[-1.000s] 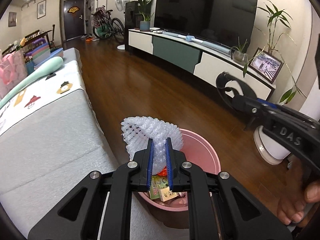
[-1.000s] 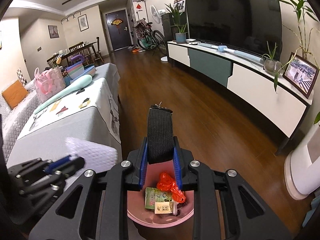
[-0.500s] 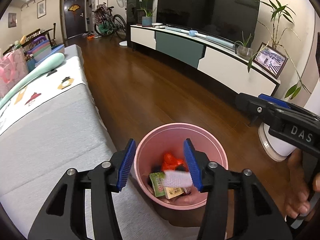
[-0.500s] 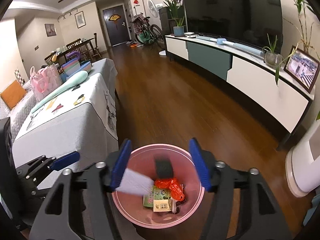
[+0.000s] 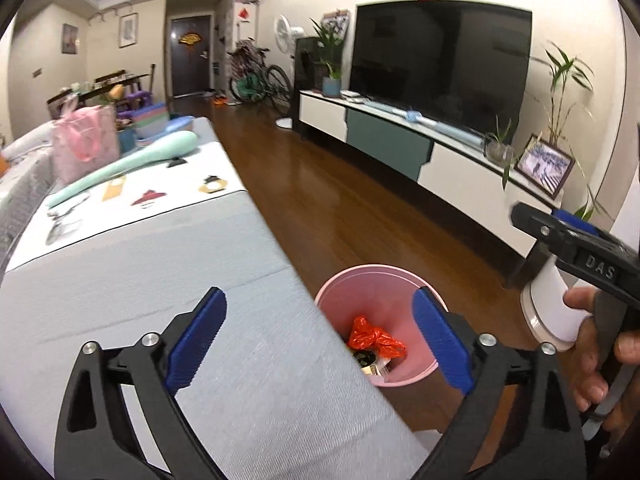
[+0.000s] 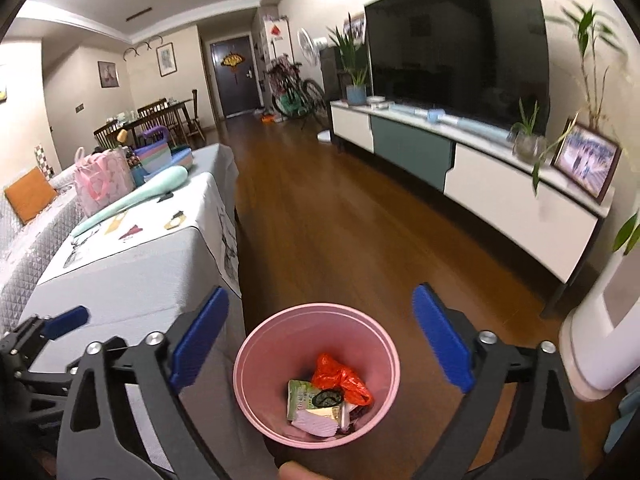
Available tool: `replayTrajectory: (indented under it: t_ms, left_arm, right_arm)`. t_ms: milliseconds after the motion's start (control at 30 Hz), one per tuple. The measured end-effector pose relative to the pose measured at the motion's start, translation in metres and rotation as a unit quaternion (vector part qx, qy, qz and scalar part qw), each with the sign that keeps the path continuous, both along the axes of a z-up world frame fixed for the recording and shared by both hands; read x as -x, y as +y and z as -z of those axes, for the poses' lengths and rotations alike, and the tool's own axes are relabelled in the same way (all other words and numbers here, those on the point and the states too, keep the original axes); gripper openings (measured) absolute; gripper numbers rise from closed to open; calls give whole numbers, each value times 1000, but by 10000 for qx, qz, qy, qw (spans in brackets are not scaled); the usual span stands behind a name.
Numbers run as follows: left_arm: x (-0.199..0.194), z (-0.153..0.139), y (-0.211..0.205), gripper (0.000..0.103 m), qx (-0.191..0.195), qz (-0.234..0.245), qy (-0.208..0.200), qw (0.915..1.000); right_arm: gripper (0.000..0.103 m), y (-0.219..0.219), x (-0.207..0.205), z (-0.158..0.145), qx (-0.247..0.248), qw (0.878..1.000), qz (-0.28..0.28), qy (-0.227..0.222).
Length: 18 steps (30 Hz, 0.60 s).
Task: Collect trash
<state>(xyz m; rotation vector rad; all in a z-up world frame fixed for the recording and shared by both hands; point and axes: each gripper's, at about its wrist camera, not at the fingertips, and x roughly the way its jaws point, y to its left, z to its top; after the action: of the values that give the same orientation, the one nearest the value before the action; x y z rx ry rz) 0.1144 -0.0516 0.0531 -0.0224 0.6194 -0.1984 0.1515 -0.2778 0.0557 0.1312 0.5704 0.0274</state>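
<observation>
Both tongs gape wide, nothing in either. Right tongs hang directly over the pink trash bin, which stands on the wood floor just beside the cloth-covered surface; inside: orange plastic bag, green packet, a pale wrapper & other scraps. Left tongs sit over the surface edge w/ the bin below and to their right. No loose trash visible on the near surface, so prob. the next pickup lies further up it, away from the bin; left tongs are nearer that side. The far end holds a pink bag and a long mint-green object, long axis running diagonally along the surface.
</observation>
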Motion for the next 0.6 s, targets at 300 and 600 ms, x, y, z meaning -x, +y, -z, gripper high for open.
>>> replayTrajectory:
  t_ms: [300,600]
  left_arm:
    - [62,-15,28,95,251,-417,-80,9988]
    - [127,4,39,95,354,-814,62,9960]
  right_arm:
    - [98,7,91,-17,-103,9994,224,-234]
    - [98,17,158,1,170,9993,306,-93]
